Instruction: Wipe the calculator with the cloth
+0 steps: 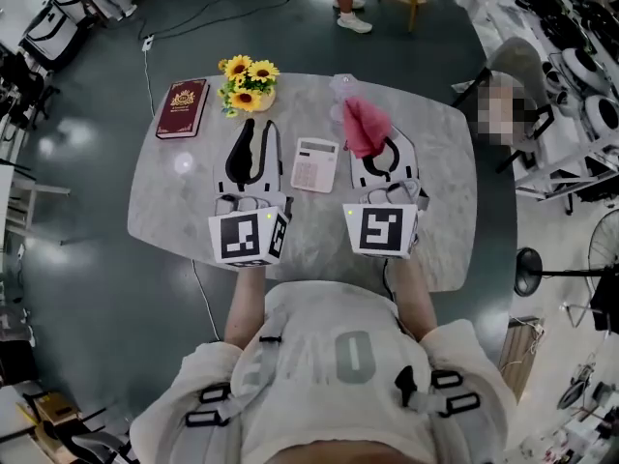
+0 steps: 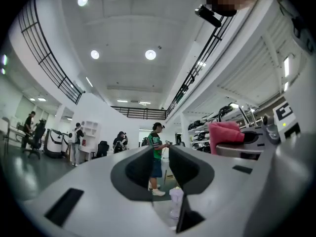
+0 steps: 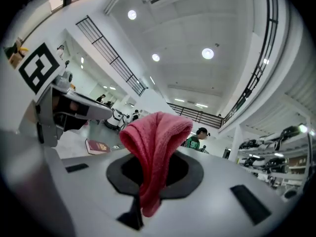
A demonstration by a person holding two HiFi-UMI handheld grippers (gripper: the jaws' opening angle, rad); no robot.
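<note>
- Calculator (image 1: 315, 164) lay flat, keys up, on the grey table (image 1: 445, 211), in the gap between the two grippers in the head view. Nothing touched it.
- Right gripper (image 1: 374, 151) was clamped on the pink cloth (image 1: 365, 126). In the right gripper view the cloth (image 3: 155, 152) was pinched between the jaws, with a fold standing up above them and a tail hanging below.
- Left gripper (image 1: 255, 131) was empty. In its own view the left gripper (image 2: 161, 154) showed only a narrow slit between the jaws, with just the room beyond visible through it.
- Both gripper views looked out across the hall, not down at the table, so both tools were judged to be held up off the work.
- Cloth was apart from the calculator, beside it on the right in the head view.
- Progress, as a judgement: cloth pick-up done. No wiping contact at this moment. The pictures gave no sign whether any pass over the keys was already made; no visible dirt or streaks to go by.
- Left, if wiping was not done: lower the cloth onto the calculator and steady the case with the left gripper.
- Red booklet (image 1: 183, 107) and sunflowers (image 1: 249, 83) sat at the far edge, uninvolved.
</note>
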